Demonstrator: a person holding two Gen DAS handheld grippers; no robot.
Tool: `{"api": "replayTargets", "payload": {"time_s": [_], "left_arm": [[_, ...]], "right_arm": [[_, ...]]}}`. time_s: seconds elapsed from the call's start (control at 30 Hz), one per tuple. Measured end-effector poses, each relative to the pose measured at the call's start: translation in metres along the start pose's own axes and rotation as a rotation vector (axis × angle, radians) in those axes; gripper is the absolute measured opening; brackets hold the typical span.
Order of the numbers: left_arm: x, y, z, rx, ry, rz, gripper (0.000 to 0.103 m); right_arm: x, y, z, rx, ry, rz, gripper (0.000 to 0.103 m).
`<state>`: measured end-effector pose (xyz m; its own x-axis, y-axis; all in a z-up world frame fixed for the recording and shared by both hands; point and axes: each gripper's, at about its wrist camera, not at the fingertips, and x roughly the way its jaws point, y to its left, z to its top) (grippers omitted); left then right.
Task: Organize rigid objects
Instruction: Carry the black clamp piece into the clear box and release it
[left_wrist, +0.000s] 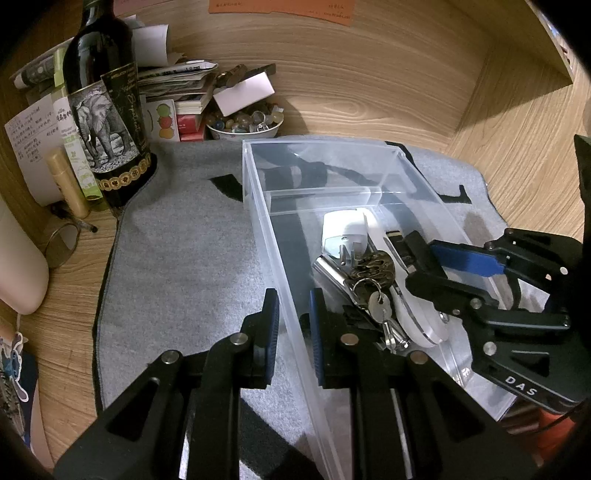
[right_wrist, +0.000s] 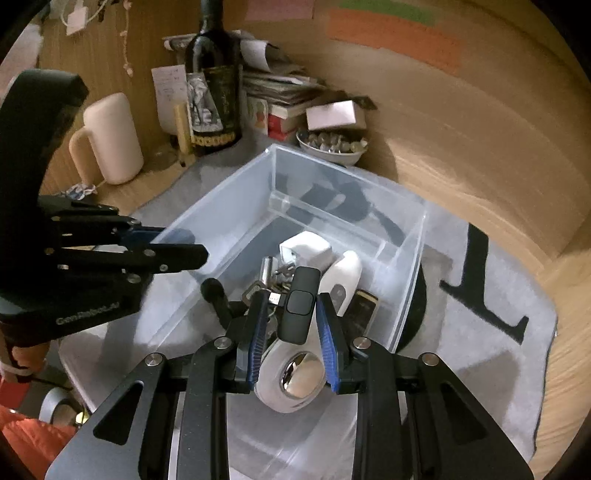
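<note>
Right gripper (right_wrist: 291, 325) clamped on black fob (right_wrist: 300, 304); lower inside clear bin (right_wrist: 413, 258) before release. Left gripper (left_wrist: 291, 332) clamped on bin wall, steadying.

Clear bin (left_wrist: 258, 206) on grey mat — keys (left_wrist: 373, 280), white charger (left_wrist: 341, 229) inside

Your bin (left_wrist: 258, 206) sits on the mat (left_wrist: 184, 258) (keys (left_wrist: 373, 291) and charger (left_wrist: 343, 229) inside). The bottle (left_wrist: 107, 110) stands behind it to the left, the bowl (left_wrist: 243, 125) directly behind.
</note>
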<state>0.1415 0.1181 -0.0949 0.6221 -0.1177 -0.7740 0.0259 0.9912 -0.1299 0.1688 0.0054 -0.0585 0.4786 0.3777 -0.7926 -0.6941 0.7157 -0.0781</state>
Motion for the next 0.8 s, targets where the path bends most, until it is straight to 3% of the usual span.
{"api": "replayTargets", "payload": {"time_s": [0.13,0.27,0.37,0.47,0.57,0.63,0.8], "left_arm": [[0.0,0.0,0.001,-0.004,0.007,-0.005,0.015],[-0.002,0.0,0.002,0.0,-0.008,0.007,0.015],[-0.005,0.002,0.003,-0.01,-0.006,0.012,0.019],[-0.009,0.005,0.003,-0.015,-0.014,0.031,0.031],[-0.019,0.005,0.003,-0.016,-0.043,0.045,0.05],[-0.029,0.004,0.003,-0.015,-0.073,0.049,0.061],[-0.063,-0.011,0.002,0.013,-0.19,0.064,0.079]], "right_arm": [[0.002,-0.002,0.0,0.012,0.01,0.005,0.026],[-0.004,-0.001,0.0,0.015,-0.002,-0.005,0.044],[-0.014,-0.002,0.001,0.019,-0.043,-0.014,0.052],[-0.027,-0.004,0.002,0.029,-0.084,-0.028,0.066],[-0.043,-0.006,0.0,0.036,-0.143,-0.056,0.076],[-0.051,-0.007,-0.001,0.041,-0.169,-0.073,0.077],[-0.074,-0.013,-0.009,0.084,-0.228,-0.107,0.083]]}}
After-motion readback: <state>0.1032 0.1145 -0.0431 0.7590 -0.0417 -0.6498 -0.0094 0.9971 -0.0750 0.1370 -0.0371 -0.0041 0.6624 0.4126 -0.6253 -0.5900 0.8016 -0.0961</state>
